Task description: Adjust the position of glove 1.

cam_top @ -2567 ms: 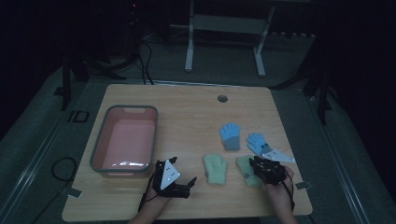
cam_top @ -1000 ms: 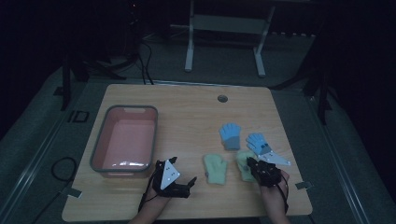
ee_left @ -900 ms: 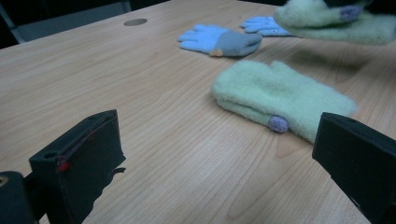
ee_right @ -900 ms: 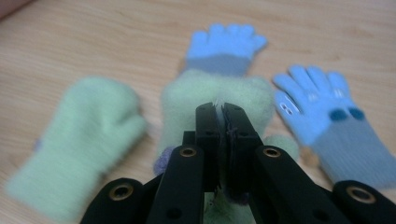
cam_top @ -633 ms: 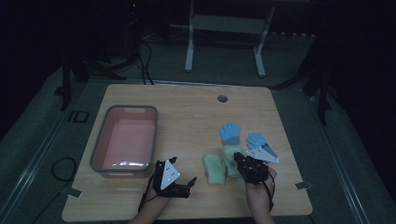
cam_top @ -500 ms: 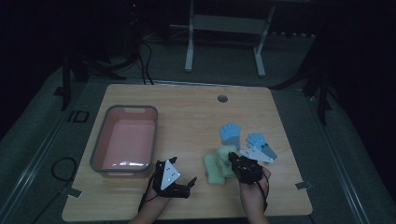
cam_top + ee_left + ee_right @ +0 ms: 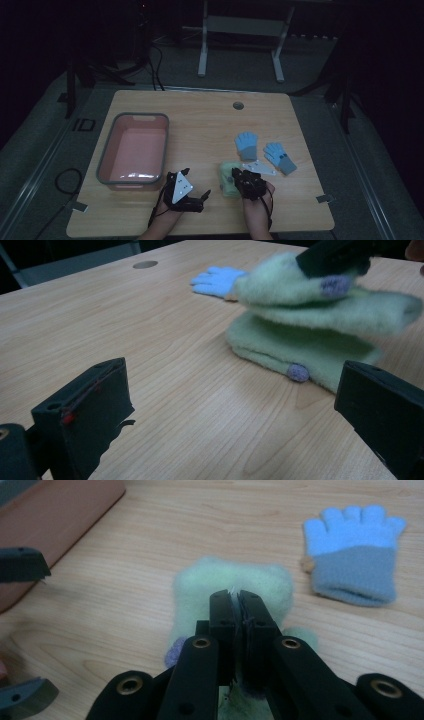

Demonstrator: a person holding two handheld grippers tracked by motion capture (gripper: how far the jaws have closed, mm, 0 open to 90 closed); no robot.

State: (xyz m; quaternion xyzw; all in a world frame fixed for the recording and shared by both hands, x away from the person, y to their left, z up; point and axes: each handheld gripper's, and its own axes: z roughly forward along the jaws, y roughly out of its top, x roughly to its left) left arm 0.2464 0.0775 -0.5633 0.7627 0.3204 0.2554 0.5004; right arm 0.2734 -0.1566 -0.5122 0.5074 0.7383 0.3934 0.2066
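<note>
On the left part of the wooden table point(image 7: 200, 120) stands a pink tub point(image 7: 133, 151) with a grey rim, and its pale floor is bare, with none of the gloves in it. To its right, near the front edge, lies a green glove point(image 7: 300, 347), and a second green glove point(image 7: 320, 297) is held just above it by the right gripper point(image 7: 240, 176), whose jaws are pressed together on the fleece; in the right gripper view the two black jaws meet with the pale green fabric point(image 7: 235, 587) bunched beyond their tips. From the left gripper view the lifted glove hangs folded over the flat one, close above it, and whether the two touch I cannot tell. The left gripper point(image 7: 202, 197) rests low near the front edge of the table, just in front of the tub's near right corner, its jaws spread wide with nothing but bare wood between them. Farther back and to the right, two blue gloves lie flat and apart from the green pair: one blue glove point(image 7: 246, 145) with fingers pointing away, the other blue glove point(image 7: 280, 157) angled beside it.
</note>
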